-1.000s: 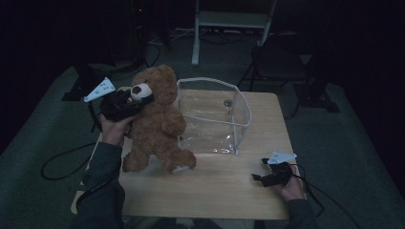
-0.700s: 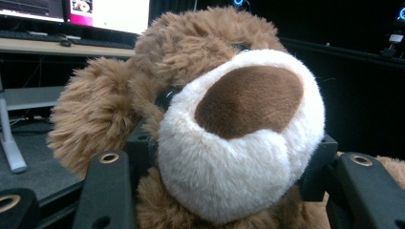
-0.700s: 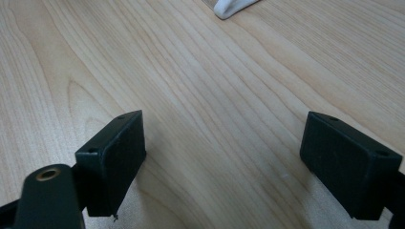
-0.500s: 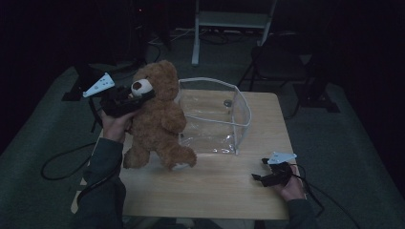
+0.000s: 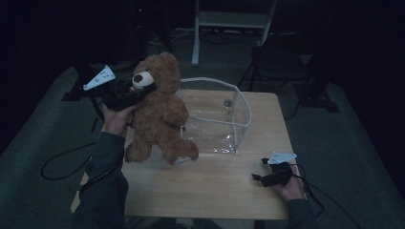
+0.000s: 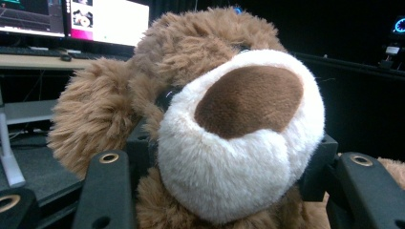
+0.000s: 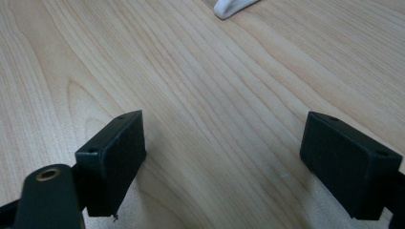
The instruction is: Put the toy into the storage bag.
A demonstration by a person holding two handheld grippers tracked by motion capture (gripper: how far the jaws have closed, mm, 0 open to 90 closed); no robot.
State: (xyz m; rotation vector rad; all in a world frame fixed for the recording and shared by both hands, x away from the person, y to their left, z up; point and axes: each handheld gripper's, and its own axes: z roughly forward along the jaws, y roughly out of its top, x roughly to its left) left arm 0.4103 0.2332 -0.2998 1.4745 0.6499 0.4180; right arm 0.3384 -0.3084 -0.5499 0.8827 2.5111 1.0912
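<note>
Teddy bear [image 5: 160,112] stands nearly upright at the left part of the desk [image 5: 210,186], its feet on the wood and its back just beside the clear plastic bin [image 5: 217,117] — whether fur and bin wall touch I cannot tell. Its long axis runs from feet to head, tipped a little toward the bin, and the face points away from the bin, out over the desk's left edge and straight into the left gripper [image 5: 138,93]. In the left gripper view the white muzzle [image 6: 239,138] with its brown nose sits between the two black jaws, which press in on either side of it; the left gripper is closed on the bear's snout and carries at least part of its weight.

The step in hand looks like lifting the bear to put it into the bin. To do it well, I would keep the squeeze firm, since a muzzle is soft and can slip out, and raise the head until the feet clear the rim before swinging the body over the opening. A grip at the head lets the heavy body hang and sway — so move slowly.

The right gripper [image 5: 260,176] rests low over the desk near the front right corner, jaws wide apart and holding nothing, with bare wood between them in the right gripper view
</note>
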